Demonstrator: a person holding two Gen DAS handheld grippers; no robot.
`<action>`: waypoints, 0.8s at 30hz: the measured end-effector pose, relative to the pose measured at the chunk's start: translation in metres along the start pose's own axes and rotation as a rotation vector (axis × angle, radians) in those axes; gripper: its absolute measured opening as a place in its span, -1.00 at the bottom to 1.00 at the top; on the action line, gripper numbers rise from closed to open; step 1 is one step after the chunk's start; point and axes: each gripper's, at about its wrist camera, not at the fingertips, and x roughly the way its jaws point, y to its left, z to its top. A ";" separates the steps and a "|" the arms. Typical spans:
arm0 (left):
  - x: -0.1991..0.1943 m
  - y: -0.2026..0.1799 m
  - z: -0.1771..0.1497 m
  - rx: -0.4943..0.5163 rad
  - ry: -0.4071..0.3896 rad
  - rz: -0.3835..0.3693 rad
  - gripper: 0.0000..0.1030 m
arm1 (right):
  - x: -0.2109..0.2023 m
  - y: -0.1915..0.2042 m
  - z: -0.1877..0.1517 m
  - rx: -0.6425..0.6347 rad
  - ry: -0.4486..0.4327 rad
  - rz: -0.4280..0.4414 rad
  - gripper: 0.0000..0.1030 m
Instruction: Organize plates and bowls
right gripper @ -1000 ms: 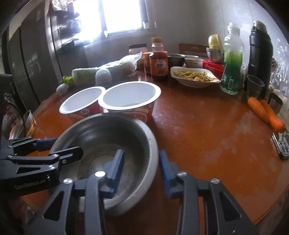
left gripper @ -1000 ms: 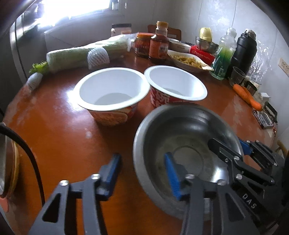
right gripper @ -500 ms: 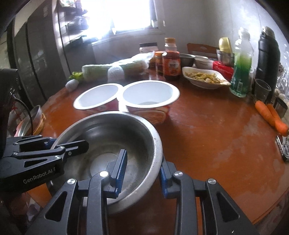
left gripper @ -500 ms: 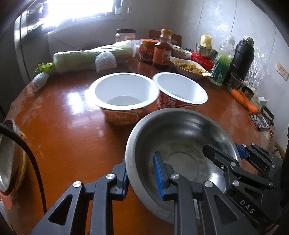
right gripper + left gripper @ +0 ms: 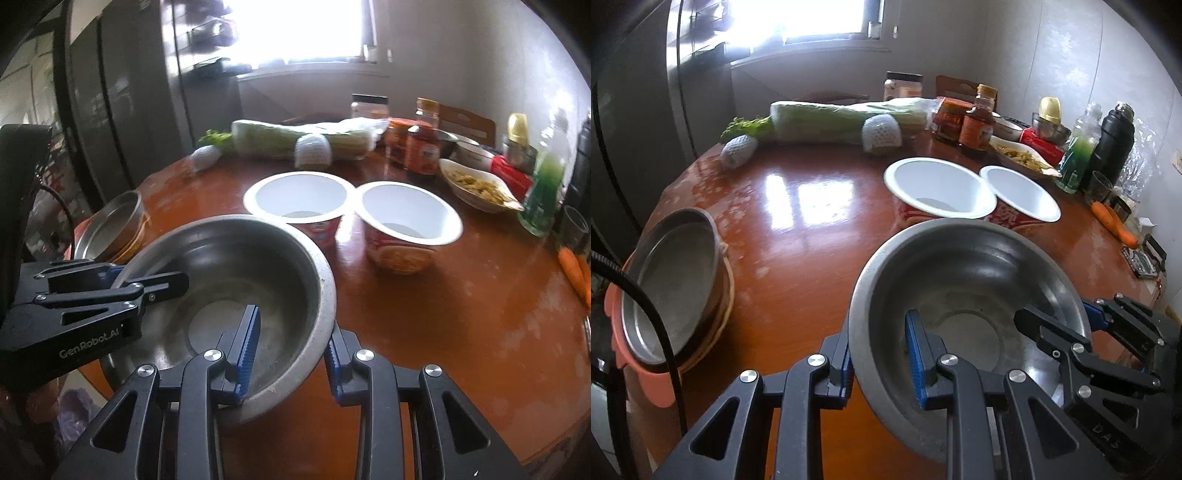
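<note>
The steel bowl (image 5: 964, 295) hangs tilted just above the near table (image 5: 798, 236) edge, dull grey and empty. You have both grippers clamped on its rim: the left gripper (image 5: 879, 363) on the left wall, the right gripper (image 5: 290, 354) on the right. The stacked metal pan (image 5: 670, 284) lies left of it, nearer your left hand; the two white paper bowls (image 5: 299, 195) sit just beyond.
</note>
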 end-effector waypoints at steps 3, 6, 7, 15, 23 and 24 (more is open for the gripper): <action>0.000 0.007 -0.003 -0.008 0.003 0.009 -0.51 | 0.002 0.010 0.000 -0.020 0.006 0.005 -0.35; 0.002 0.010 -0.004 -0.009 0.003 0.018 -0.51 | 0.008 0.015 0.000 -0.033 0.022 0.005 -0.35; 0.002 0.011 -0.005 -0.009 0.003 0.020 -0.51 | 0.009 0.015 0.000 -0.033 0.027 0.005 -0.35; 0.008 0.008 -0.005 0.002 0.003 0.037 -0.51 | 0.013 0.014 -0.002 -0.023 0.032 0.008 -0.34; 0.017 0.006 -0.007 0.012 0.012 0.041 -0.51 | 0.017 0.011 -0.005 -0.007 0.036 0.014 -0.32; 0.018 0.006 -0.007 0.012 0.014 0.041 -0.51 | 0.018 0.010 -0.005 -0.004 0.040 0.014 -0.32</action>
